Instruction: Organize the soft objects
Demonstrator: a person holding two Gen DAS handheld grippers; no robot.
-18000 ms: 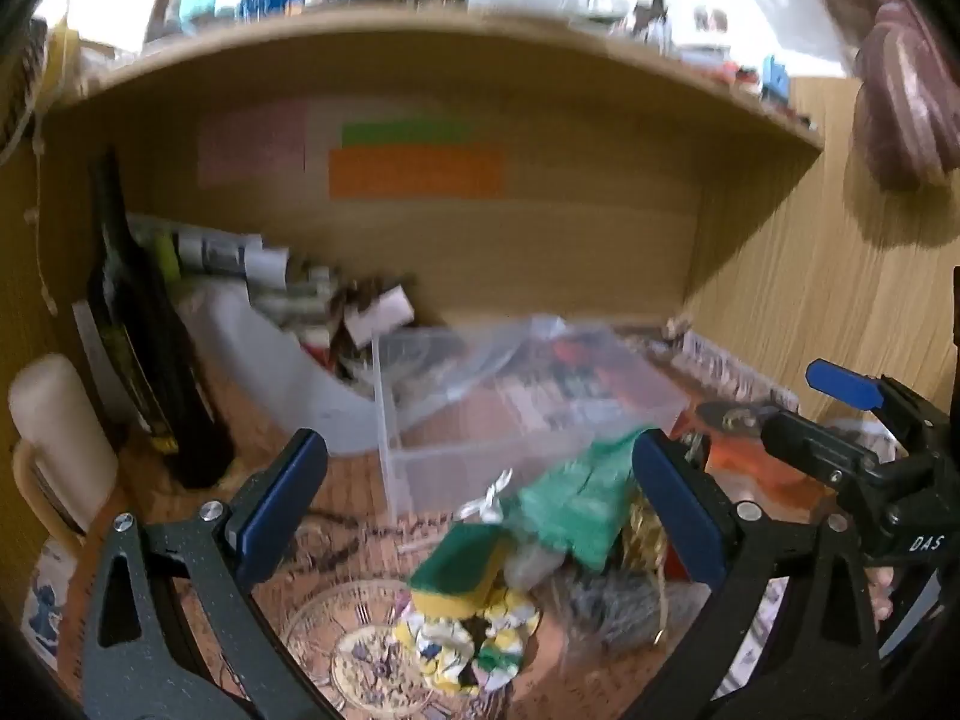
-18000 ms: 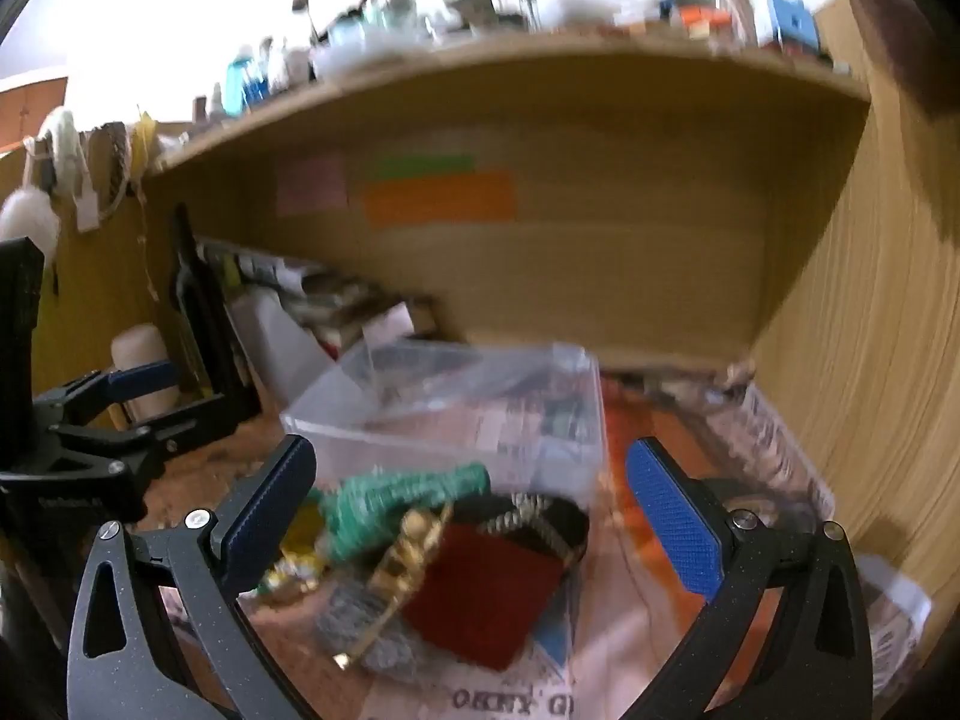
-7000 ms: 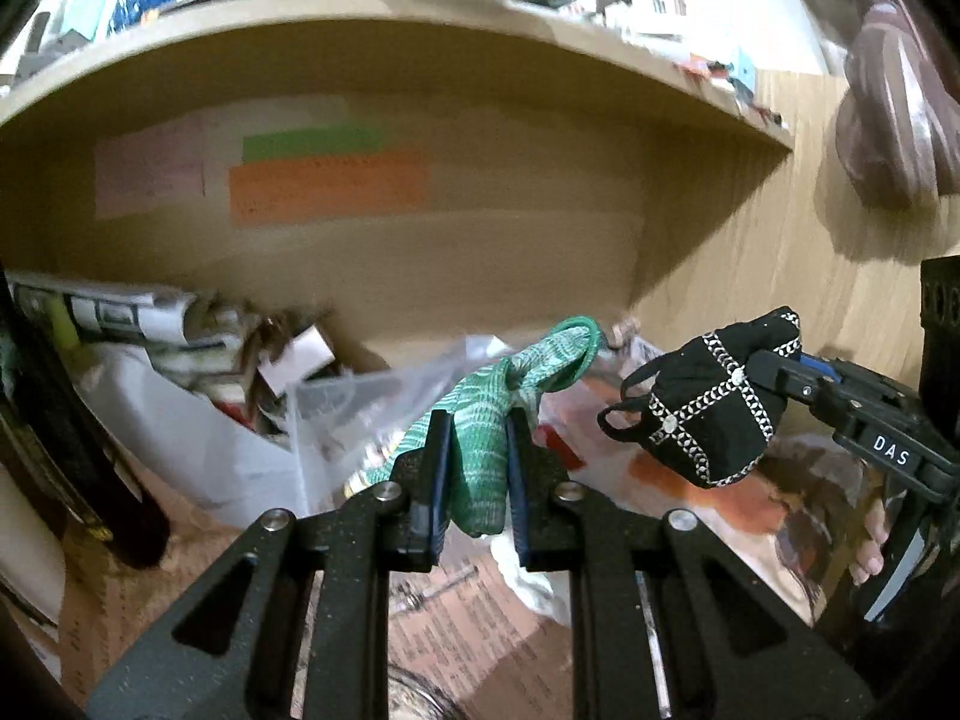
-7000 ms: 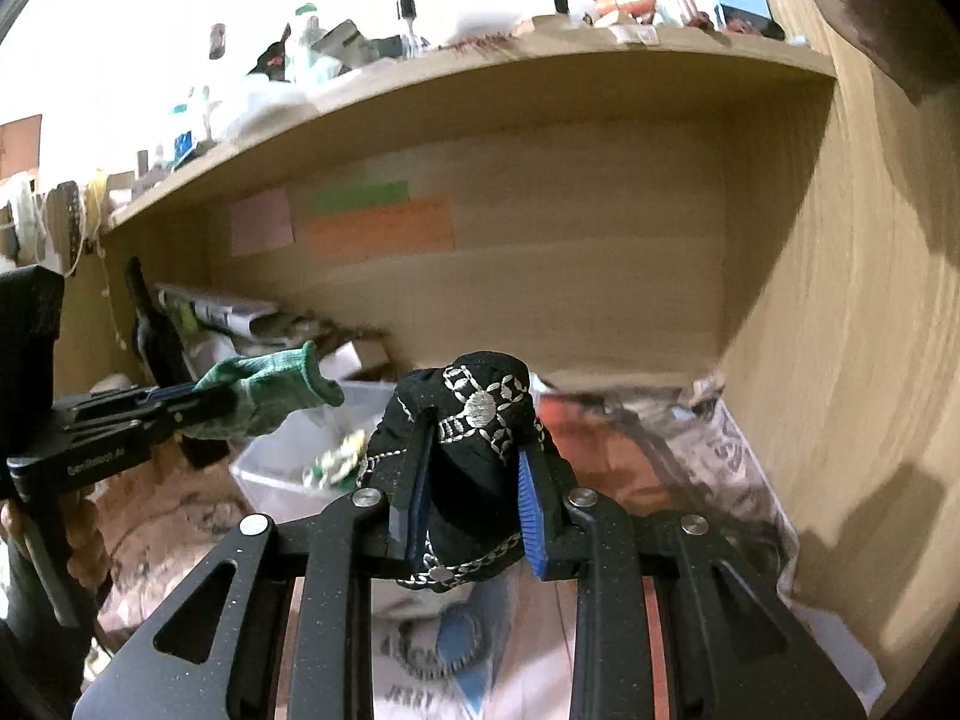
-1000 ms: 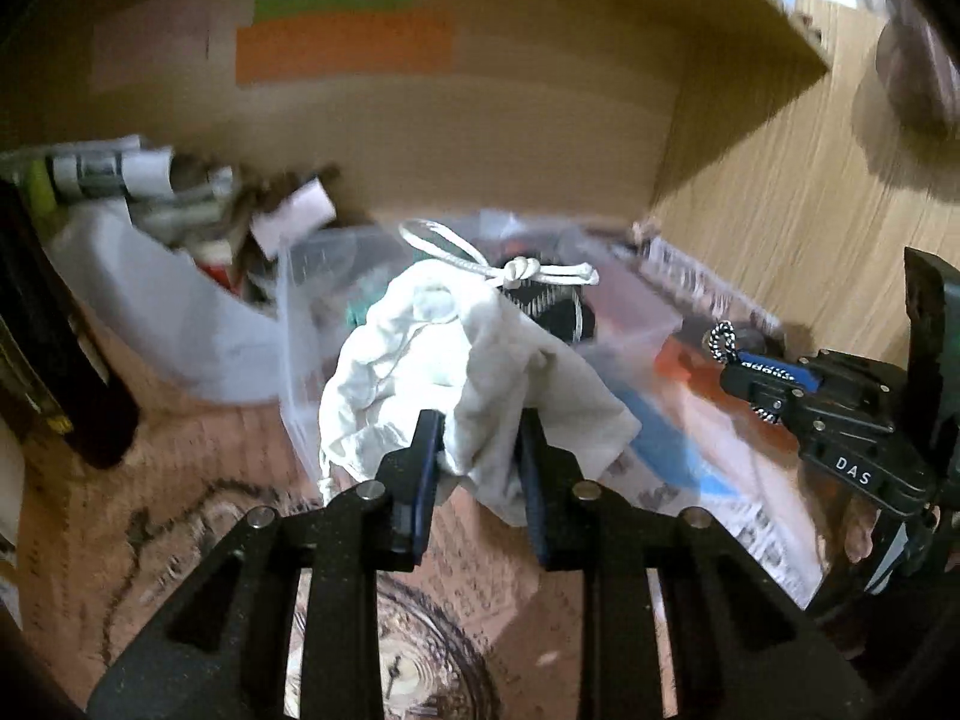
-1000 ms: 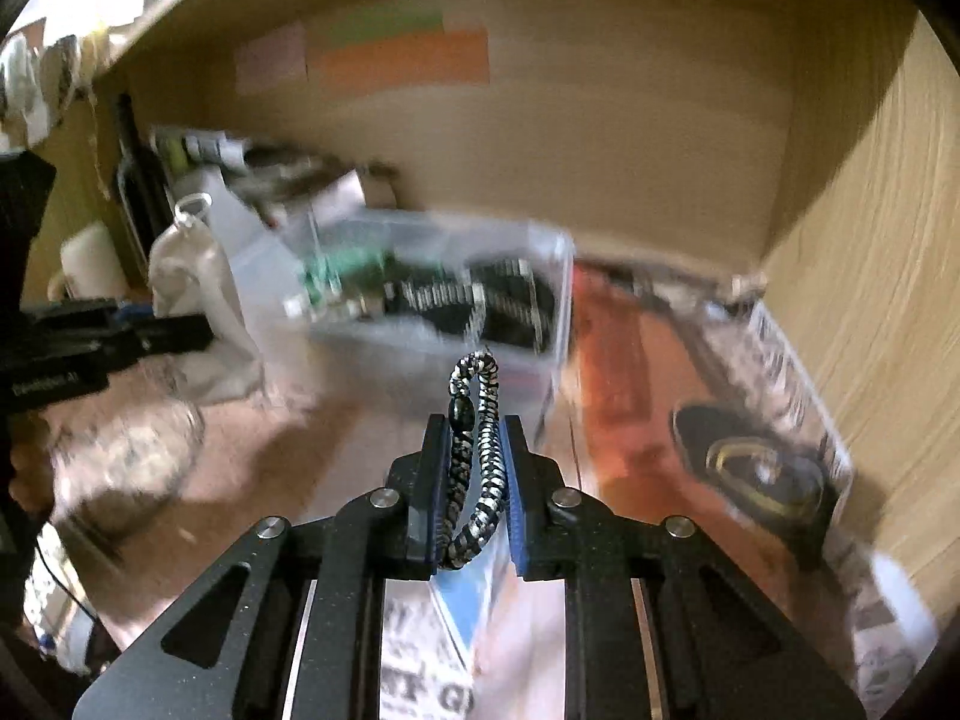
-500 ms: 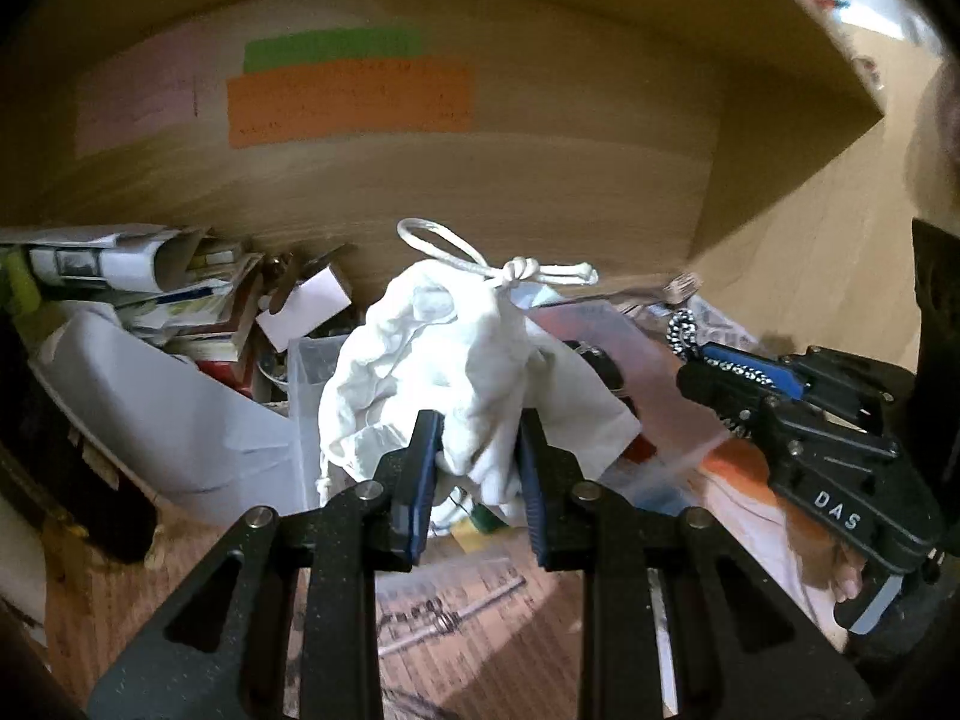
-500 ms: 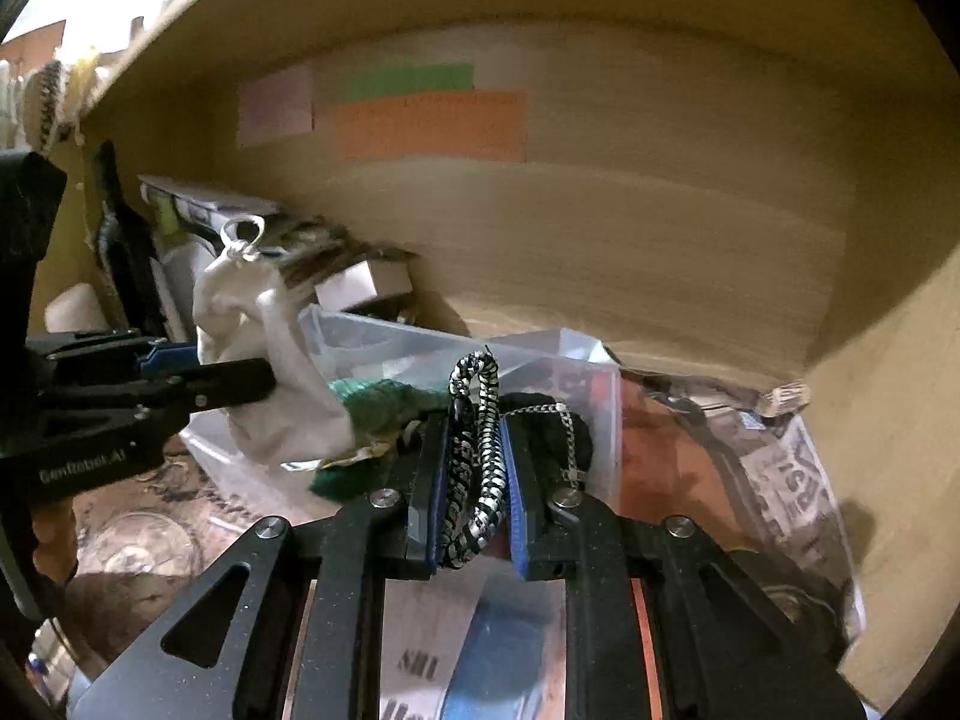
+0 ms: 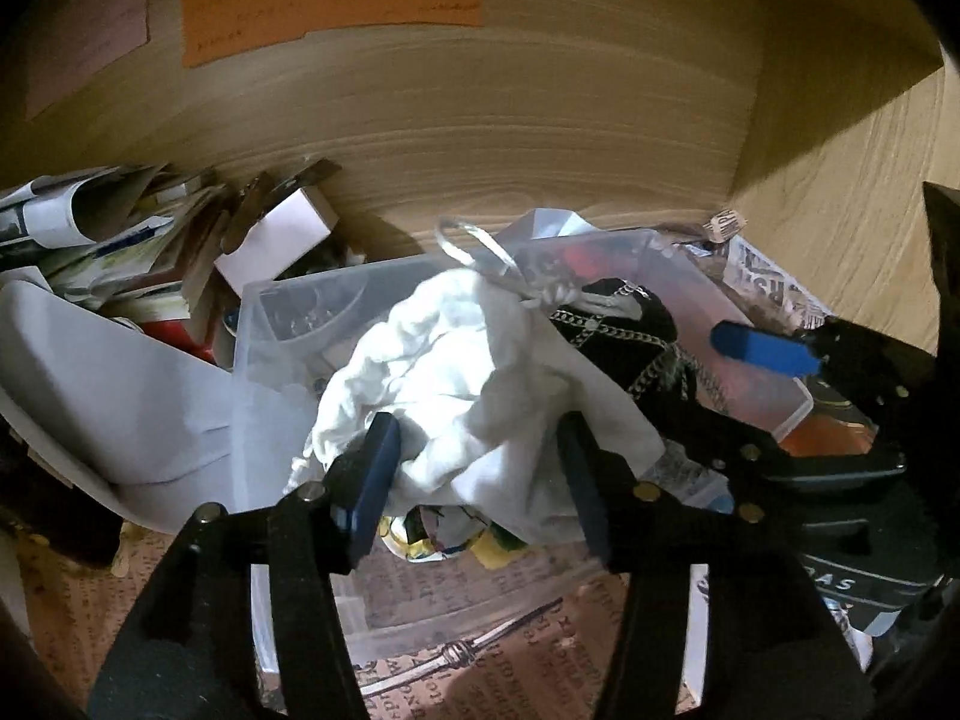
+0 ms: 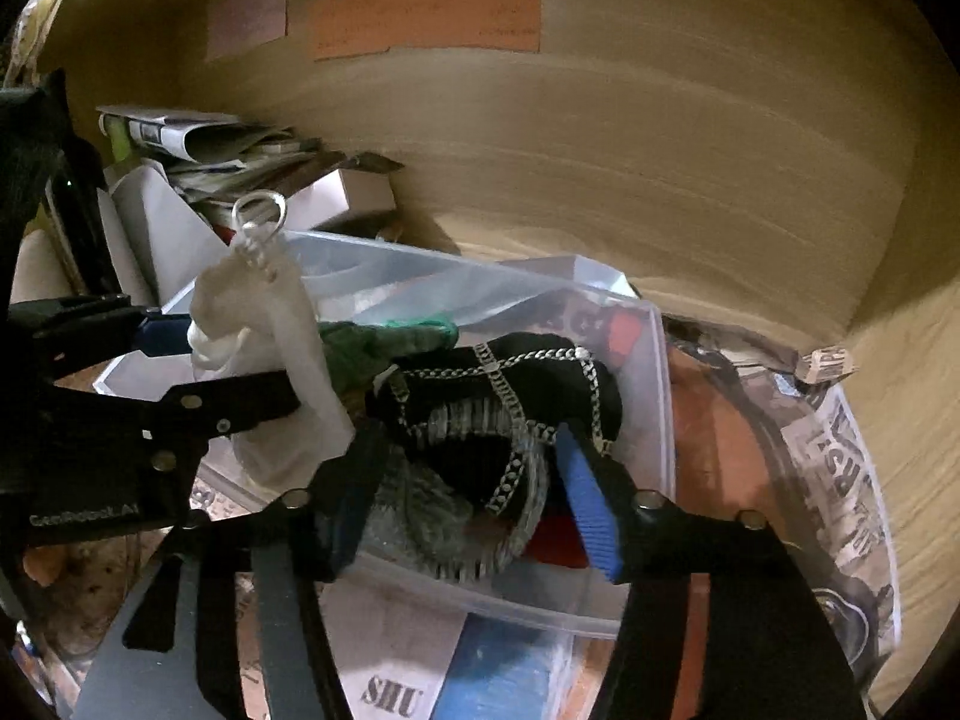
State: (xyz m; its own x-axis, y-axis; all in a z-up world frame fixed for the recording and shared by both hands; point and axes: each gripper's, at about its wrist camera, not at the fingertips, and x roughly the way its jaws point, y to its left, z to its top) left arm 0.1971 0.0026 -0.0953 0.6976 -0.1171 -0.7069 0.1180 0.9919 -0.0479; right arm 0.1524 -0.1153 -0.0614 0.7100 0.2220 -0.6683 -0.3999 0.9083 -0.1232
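Note:
A clear plastic bin (image 9: 282, 324) (image 10: 651, 396) stands under the wooden shelf. My left gripper (image 9: 477, 477) is open over it, and a white drawstring pouch (image 9: 456, 384) (image 10: 282, 324) lies loose between its fingers, resting in the bin. My right gripper (image 10: 465, 489) is open over the bin's near right side; the black-and-white braided cord (image 10: 522, 480) lies below it on a black pouch with silver chain trim (image 10: 540, 378) (image 9: 624, 330). A green knit glove (image 10: 384, 339) lies in the bin too. A yellow patterned cloth (image 9: 420, 543) shows under the white pouch.
Piled papers and a small white box (image 9: 276, 240) sit left of the bin against the back wall. A white plastic sheet (image 9: 102, 396) leans at the left. Newspaper (image 10: 840, 456) covers the surface at right. Coloured notes (image 10: 426, 15) are stuck on the back wall.
Both grippers moved forward and down over the bin and opened. The white pouch and the braided cord were let go and now lie in the bin.

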